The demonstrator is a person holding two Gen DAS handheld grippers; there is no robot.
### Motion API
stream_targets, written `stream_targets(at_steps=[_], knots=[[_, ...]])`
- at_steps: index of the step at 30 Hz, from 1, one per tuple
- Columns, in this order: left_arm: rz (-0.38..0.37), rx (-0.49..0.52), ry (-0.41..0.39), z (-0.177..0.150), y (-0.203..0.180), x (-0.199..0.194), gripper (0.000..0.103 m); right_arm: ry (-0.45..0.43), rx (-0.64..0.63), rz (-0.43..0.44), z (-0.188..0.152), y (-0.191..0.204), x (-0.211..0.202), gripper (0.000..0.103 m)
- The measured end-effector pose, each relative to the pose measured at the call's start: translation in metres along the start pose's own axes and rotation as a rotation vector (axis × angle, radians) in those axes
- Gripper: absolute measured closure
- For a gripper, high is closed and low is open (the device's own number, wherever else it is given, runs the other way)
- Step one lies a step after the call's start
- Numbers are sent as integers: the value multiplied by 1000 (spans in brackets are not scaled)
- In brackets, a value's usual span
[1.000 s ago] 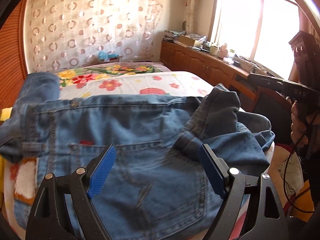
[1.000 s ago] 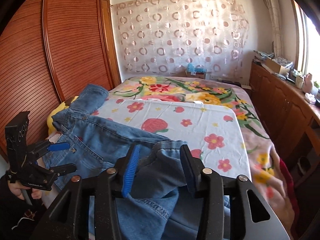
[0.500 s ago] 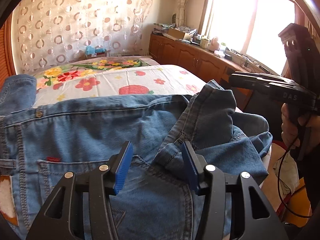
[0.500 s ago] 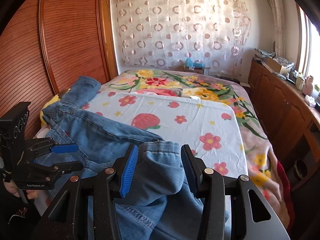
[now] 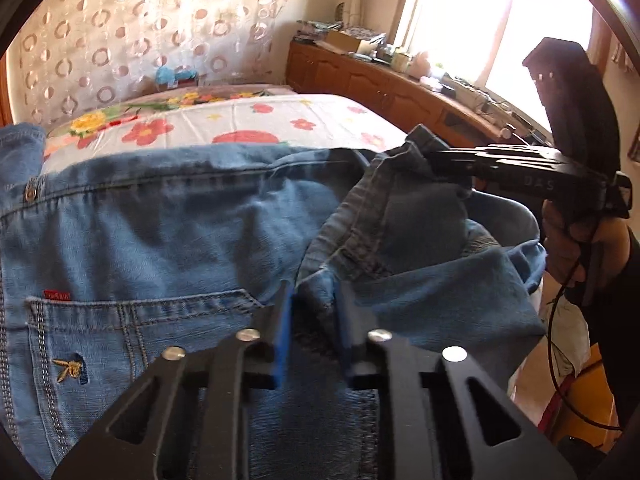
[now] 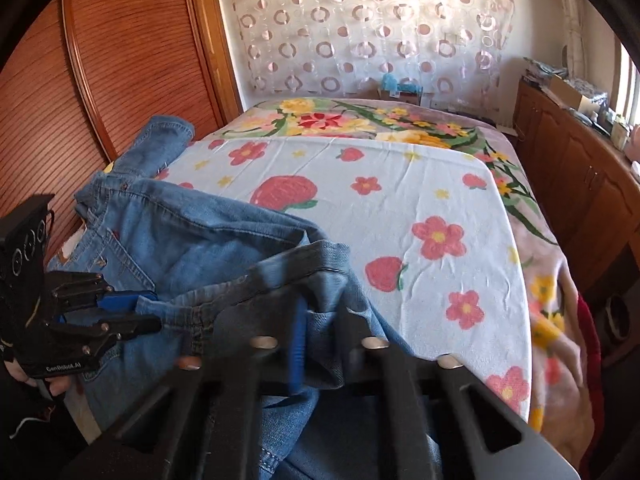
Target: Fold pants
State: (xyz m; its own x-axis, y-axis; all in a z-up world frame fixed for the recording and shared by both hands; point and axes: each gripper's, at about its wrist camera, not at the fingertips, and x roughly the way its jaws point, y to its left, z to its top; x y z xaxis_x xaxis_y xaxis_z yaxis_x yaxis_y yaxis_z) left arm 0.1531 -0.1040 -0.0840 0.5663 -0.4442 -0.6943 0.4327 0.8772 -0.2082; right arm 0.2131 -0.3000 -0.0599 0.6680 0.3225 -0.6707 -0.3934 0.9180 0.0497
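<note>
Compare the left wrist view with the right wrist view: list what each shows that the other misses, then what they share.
Only the left wrist view shows the bright window, and the stitched back pocket with its small red tag on the blue denim pants.

Only the right wrist view shows the ribbed reddish-brown wooden wardrobe door and the far pant leg lying beside it.

Both show the pants on the white flower-print sheet, the circle-patterned curtain, the wooden cabinets, and both hand-held grippers, left and right, each closed on a denim fold.
</note>
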Motion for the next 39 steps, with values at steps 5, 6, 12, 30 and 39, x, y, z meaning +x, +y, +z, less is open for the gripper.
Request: stream_targets(at_steps=[5,6,12,30,39], knots=[[-10,18,-87,6,-11,-29,94,-79,3,6,2,1,-18,97],[-12,18,-109,8,-12,-38,94,-101,1,10,6,3,-25,97],[9,11,-276,13,-10,-118,95,-238,-60,40,40,27,-65,97],[220,-114,-371,-49,59,-228,95,-335,-318,213,121,164,-43,98],[245,-183,-317,-76,83,-216,95,-256,-349,263,139,184,20,98]])
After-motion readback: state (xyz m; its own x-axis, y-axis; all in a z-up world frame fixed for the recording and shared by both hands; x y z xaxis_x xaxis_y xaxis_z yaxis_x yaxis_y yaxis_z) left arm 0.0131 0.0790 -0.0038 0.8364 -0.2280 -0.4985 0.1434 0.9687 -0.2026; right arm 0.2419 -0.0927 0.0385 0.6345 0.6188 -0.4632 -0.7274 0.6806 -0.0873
